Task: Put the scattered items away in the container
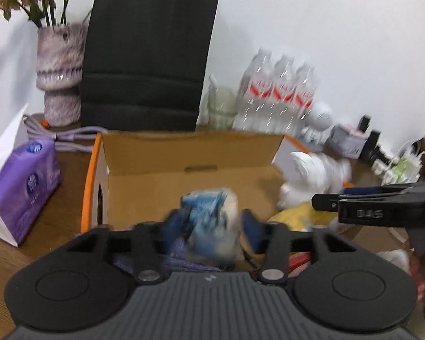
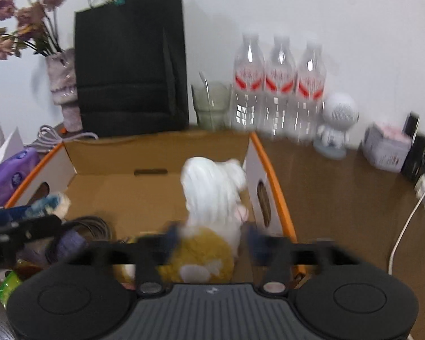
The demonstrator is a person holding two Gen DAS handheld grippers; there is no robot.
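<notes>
A cardboard box (image 1: 184, 147) with orange-edged flaps stands open in front of both grippers. My left gripper (image 1: 212, 226) is over its near side, jaws apart, with a blurred blue-and-white packet (image 1: 212, 215) between the blue pads (image 1: 252, 229); a gap shows beside it. My right gripper (image 2: 212, 238) is open over the box's (image 2: 155, 144) right end. A white plush toy (image 2: 212, 189) with a yellow part (image 2: 201, 255) sits between its fingers, not pinched. Each gripper shows in the other's view: the right gripper (image 1: 325, 199) and the left gripper (image 2: 36, 223).
Behind the box stand a black paper bag (image 1: 147, 65), a vase of flowers (image 1: 59, 76), a glass (image 2: 212, 104), three water bottles (image 2: 277, 85) and a white robot figure (image 2: 337, 121). A purple tissue box (image 1: 22, 187) lies left. A coiled cable (image 2: 90, 226) lies inside the box.
</notes>
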